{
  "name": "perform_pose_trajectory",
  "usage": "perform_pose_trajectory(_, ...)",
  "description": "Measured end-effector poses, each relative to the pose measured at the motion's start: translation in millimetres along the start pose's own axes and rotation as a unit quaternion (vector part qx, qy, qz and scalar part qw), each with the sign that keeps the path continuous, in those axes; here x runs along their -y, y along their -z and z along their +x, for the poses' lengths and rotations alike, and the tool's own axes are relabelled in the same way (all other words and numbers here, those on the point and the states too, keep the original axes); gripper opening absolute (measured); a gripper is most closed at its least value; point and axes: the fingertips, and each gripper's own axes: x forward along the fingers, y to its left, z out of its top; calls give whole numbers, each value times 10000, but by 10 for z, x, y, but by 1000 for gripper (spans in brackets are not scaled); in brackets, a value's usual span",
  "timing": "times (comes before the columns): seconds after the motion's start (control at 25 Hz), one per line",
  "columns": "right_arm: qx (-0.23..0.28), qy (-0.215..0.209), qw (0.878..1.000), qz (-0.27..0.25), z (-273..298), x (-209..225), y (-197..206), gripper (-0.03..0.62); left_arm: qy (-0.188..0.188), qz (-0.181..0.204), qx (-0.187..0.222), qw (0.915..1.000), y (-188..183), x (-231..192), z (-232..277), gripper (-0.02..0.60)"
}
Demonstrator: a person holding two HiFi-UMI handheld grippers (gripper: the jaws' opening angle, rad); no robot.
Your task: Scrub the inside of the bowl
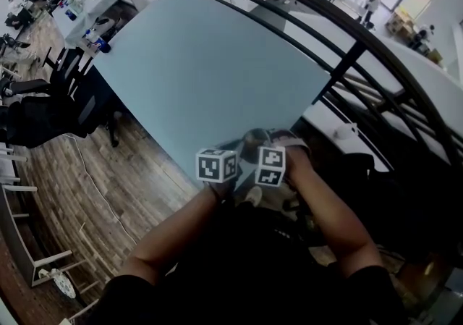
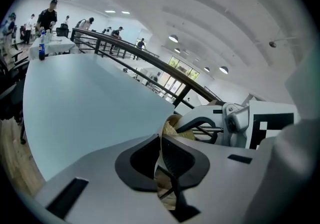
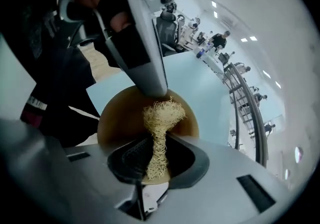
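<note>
**Steady the rim, keep the scrubber on the wall**

We have the bowl (image 3: 117,118) at the near edge of the desk (image 1: 210,70), close against the body and between the two grippers. We cannot tell whether its base rests on the desk or hangs just off it.

The left gripper (image 2: 160,163) has its fingers (image 2: 135,160) closed on the thin rim of the bowl, at the side far from the right gripper. The right gripper (image 3: 152,160) pinches a straw-coloured scrubber (image 3: 161,118) by its waist. The loose head of the scrubber stands inside the bowl, just beside the left gripper's tip.

To scrub well, we judge three things matter:

- The left grip should stay firm, since a thin rim can twist out under sideways push.
- The right hand should press the bushy head onto the brown wall and sweep round it, rather than stir in the air.
- We should steer clear of the left gripper's tip, which crowds that part of the rim. That patch will likely need the bowl turned or regripped.

The scrubber is soft and narrow at the pinch, so hard pressure may bend it over.
</note>
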Motion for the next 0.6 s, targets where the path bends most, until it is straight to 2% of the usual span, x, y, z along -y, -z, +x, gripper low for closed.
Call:
perform_pose_trajectory(0.12, 80, -183, 9963, 835, 24, -2, -43, 72, -160, -164, 110, 9997, 29, -90, -65, 15)
perform_pose_trajectory(0.2, 252, -538, 9839, 1687, 78, -41, -60, 72, -163, -220, 240, 9993, 16, -110, -77, 17)
perform_pose_trajectory(0.28, 451, -922, 9601, 2601, 113, -67, -66, 72, -144, -219, 336, 9991, -1, -116, -74, 20)
perform_pose_trajectory(0.36, 418, -1199, 9356, 3294, 128, -107, -29, 72, -147, -202, 382, 9990, -12, -147, -88, 21)
perform_pose_trajectory(0.44, 456, -1507, 9115, 3799, 136, -172, -55, 72, -141, -214, 412, 9988, -27, -179, -111, 21)
perform_pose_trajectory(0.6, 1120, -2180, 8489, 4682, 150, -218, -308, 72, -65, -242, 380, 9990, 13, -205, -103, 23)
